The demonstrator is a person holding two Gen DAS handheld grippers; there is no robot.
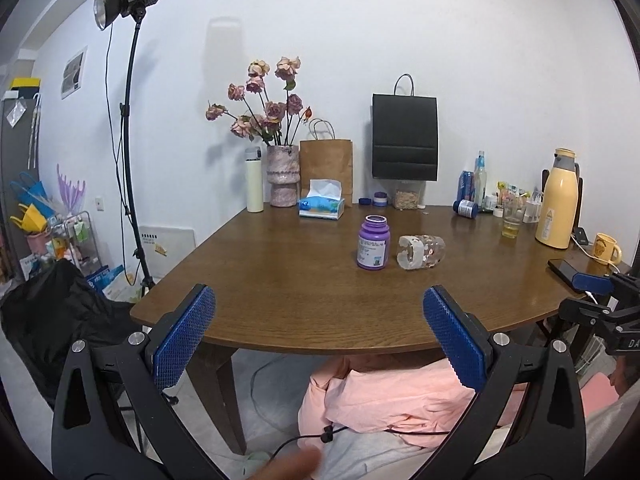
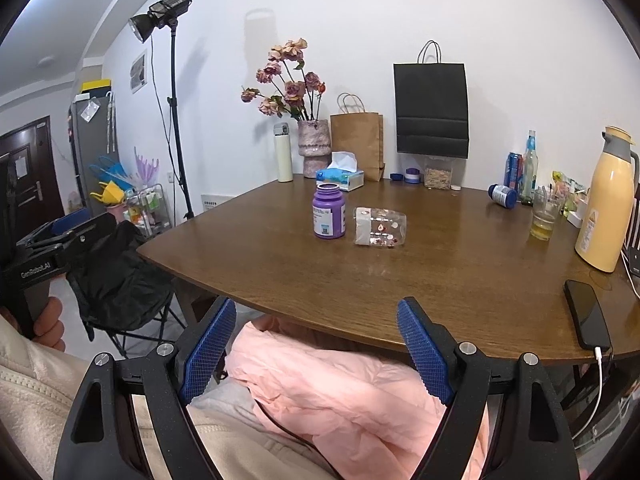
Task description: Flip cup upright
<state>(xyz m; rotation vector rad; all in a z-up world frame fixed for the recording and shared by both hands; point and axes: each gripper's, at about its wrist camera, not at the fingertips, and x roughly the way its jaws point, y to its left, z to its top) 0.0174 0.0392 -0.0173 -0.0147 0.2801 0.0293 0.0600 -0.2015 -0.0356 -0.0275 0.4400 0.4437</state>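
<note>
A clear plastic cup point(image 1: 421, 252) with a white band and small red marks lies on its side on the brown wooden table point(image 1: 280, 280), just right of a purple jar point(image 1: 373, 242). It also shows in the right wrist view point(image 2: 379, 227), with the purple jar point(image 2: 329, 211) to its left. My left gripper point(image 1: 318, 326) is open and empty, held at the table's near edge, well short of the cup. My right gripper point(image 2: 316, 338) is open and empty, also at the near edge. The right gripper's tip shows at the left wrist view's right edge point(image 1: 592, 283).
A yellow thermos point(image 2: 606, 200), a glass with yellow liquid point(image 2: 545, 213), a black phone on a cable point(image 2: 586, 314) and bottles stand at the table's right. A flower vase point(image 2: 314, 148), tissue box point(image 2: 340, 176) and paper bags line the back. A pink garment point(image 2: 340, 392) lies below.
</note>
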